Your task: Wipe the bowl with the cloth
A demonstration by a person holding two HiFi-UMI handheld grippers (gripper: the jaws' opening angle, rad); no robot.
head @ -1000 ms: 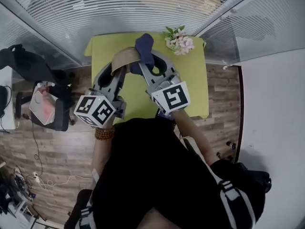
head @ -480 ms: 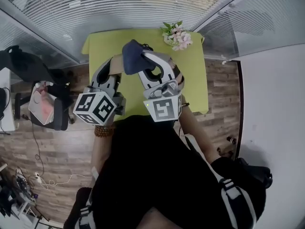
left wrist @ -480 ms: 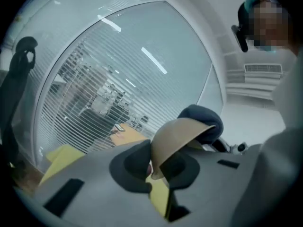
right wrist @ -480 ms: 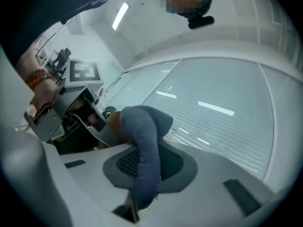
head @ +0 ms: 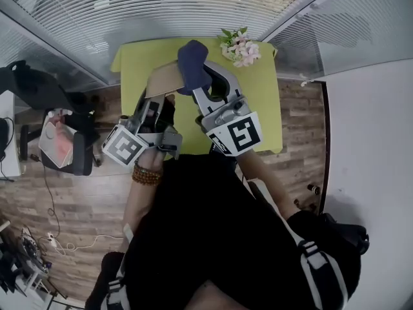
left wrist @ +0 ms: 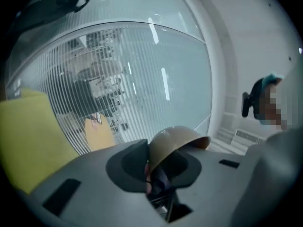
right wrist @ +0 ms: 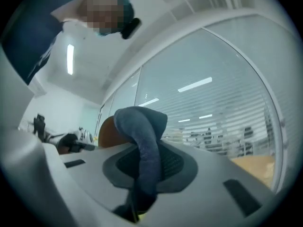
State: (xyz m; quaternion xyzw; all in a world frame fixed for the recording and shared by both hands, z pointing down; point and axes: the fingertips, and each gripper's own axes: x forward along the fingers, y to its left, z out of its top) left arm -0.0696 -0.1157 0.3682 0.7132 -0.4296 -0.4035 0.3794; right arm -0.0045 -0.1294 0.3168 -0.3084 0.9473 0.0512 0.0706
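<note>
1. The left tool (left wrist: 157,174) is closed on the rim of the bowl (left wrist: 176,138). Its jaws have just been opening a little, yet the rim sits pinched between them.
2. The right tool (right wrist: 146,176) is clamped shut on the cloth (right wrist: 142,131), whose dark blue fold stands up above the jaws and flops over.
3. Both things are held up in the air over the green counter (head: 261,108), not resting on it.
4. The relation that matters: the bowl lies just to the left of the cloth, the two close enough that I cannot say whether they touch. From the right tool, the brown bowl peeks out behind the cloth's left edge.
5. The bowl is tipped on edge with its rounded back uppermost. Its hollow seems to open towards the right tool's side, so I judge the cloth needs only a short sideways push.
6. Flowers (head: 240,49) lie at the counter's far corner, well apart.
7. I can read no brand, label or writing. The tools' cubes carry only black-and-white square markers.
</note>
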